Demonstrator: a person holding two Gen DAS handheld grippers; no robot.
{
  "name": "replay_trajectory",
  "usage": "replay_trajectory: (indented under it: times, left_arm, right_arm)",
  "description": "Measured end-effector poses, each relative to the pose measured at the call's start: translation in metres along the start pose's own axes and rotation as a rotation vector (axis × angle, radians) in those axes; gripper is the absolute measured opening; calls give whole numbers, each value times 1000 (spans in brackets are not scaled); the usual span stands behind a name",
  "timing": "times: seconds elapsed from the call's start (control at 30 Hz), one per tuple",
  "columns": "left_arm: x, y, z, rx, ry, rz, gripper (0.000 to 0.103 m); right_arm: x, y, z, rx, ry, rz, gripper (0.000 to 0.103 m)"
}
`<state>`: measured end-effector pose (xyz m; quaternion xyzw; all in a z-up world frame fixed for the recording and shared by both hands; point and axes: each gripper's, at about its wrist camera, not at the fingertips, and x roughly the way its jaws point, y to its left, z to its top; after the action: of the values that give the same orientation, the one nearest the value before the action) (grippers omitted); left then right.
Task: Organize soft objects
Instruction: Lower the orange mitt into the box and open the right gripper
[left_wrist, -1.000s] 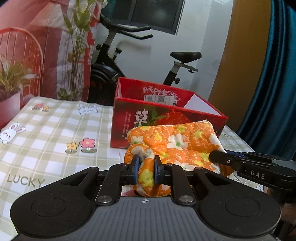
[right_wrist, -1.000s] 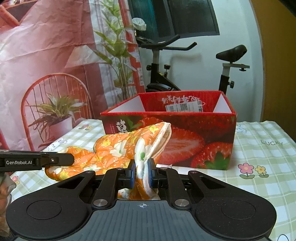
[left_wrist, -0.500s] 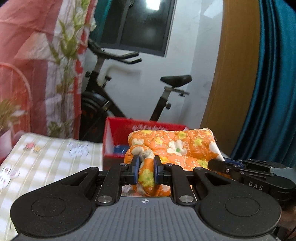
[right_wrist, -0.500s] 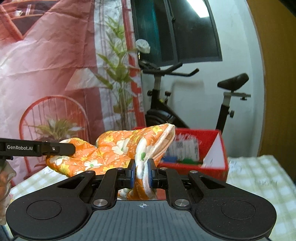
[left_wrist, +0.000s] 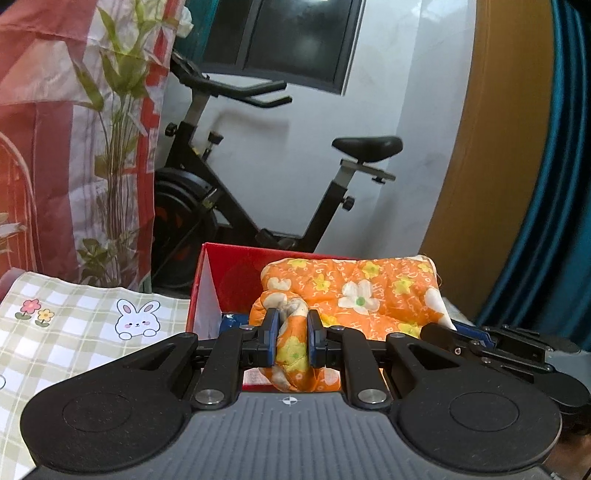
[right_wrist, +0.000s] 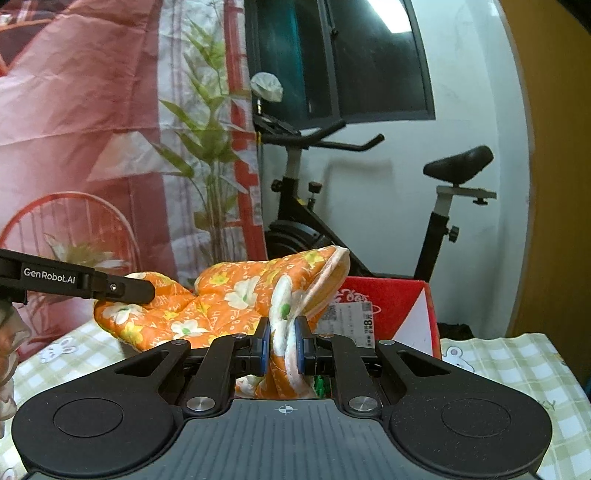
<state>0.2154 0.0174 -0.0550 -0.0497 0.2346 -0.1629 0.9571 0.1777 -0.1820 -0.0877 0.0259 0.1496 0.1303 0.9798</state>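
An orange quilted cloth with white and yellow flowers (left_wrist: 354, 295) hangs between both grippers, above the open red strawberry box (left_wrist: 236, 269). My left gripper (left_wrist: 291, 338) is shut on one bunched edge of it. My right gripper (right_wrist: 282, 343) is shut on the opposite edge of the orange cloth (right_wrist: 229, 295). The red box (right_wrist: 391, 299) shows behind the cloth in the right wrist view, with a printed label on its inner wall. The cloth hides most of the box's inside; a blue item (left_wrist: 231, 321) peeks out at its left.
The table wears a green checked cloth with rabbits and flowers (left_wrist: 92, 332). A black exercise bike (left_wrist: 229, 192) stands behind the table. A red and white printed backdrop (right_wrist: 92, 129) hangs at the left, a blue curtain (left_wrist: 554, 184) at the right.
Both grippers carried the orange cloth up and forward, from the table in front of the red box to above its opening. The box now sits lower and nearer in both views.
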Motion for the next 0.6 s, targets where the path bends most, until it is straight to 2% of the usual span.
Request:
replay_trajectory:
  times: [0.33,0.5,0.53,0.57,0.6]
  left_arm:
    - [47,2,3,16,65,31,17]
    - [62,4,-2,20,118,28,19]
    - [64,5,-3,23,126,21,22]
    - [63,6,-4,30,134,16,33]
    - [64,6,-5,37,136,16,40]
  right_arm:
    - [59,-27,-2,26,76,-23,12]
    - [73,-37,-11,67,118,-43,14]
    - [74,-38,-13,68,125,-49,15]
    - [74,-39,-14,68,132,-56,16]
    - [74,-39,-16,68,136,-66,22]
